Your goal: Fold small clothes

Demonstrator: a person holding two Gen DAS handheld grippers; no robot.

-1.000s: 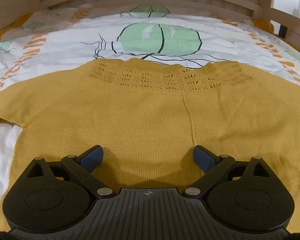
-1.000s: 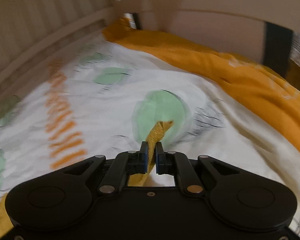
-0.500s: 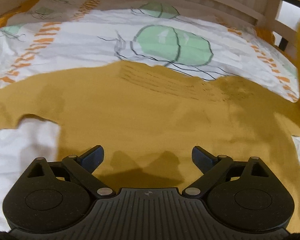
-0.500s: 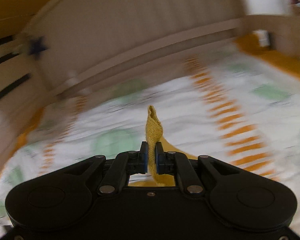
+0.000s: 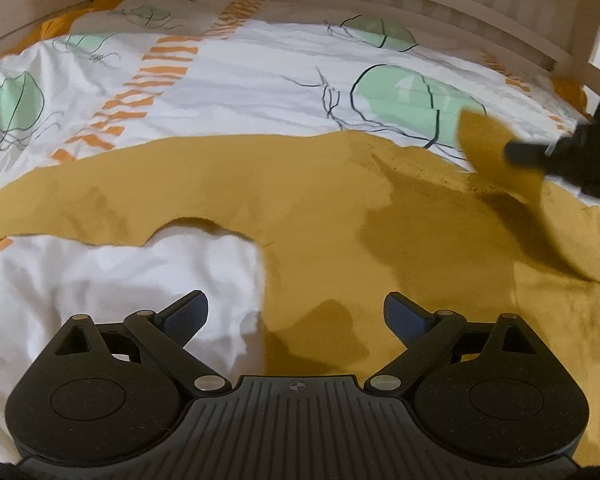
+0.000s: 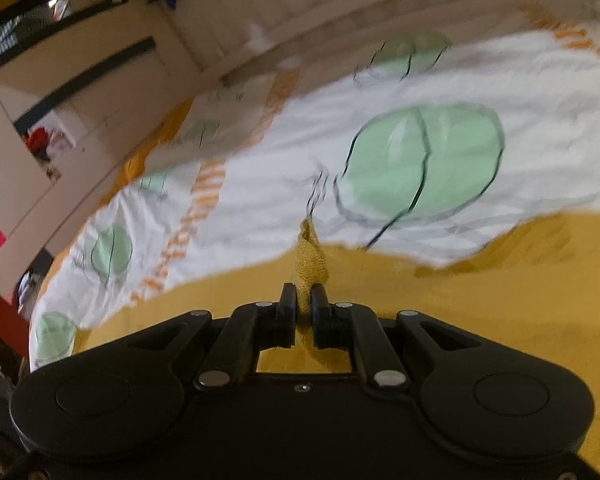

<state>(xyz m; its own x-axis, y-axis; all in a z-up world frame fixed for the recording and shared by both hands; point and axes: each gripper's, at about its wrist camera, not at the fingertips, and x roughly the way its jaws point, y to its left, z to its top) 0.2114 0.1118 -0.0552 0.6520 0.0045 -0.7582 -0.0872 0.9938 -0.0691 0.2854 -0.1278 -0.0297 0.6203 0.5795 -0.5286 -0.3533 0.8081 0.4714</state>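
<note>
Right gripper (image 6: 304,300) swung over sweater (image 5: 320,208), sleeve (image 6: 310,256) pinched, left gripper (image 5: 296,318) spread.

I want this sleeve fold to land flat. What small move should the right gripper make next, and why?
Probably carry the pinched sleeve a little further over the sweater body, then lower it. The right gripper is shut on the sleeve, which hangs lifted above the torso, not yet laid down. The left gripper is open, holding nothing.
</note>
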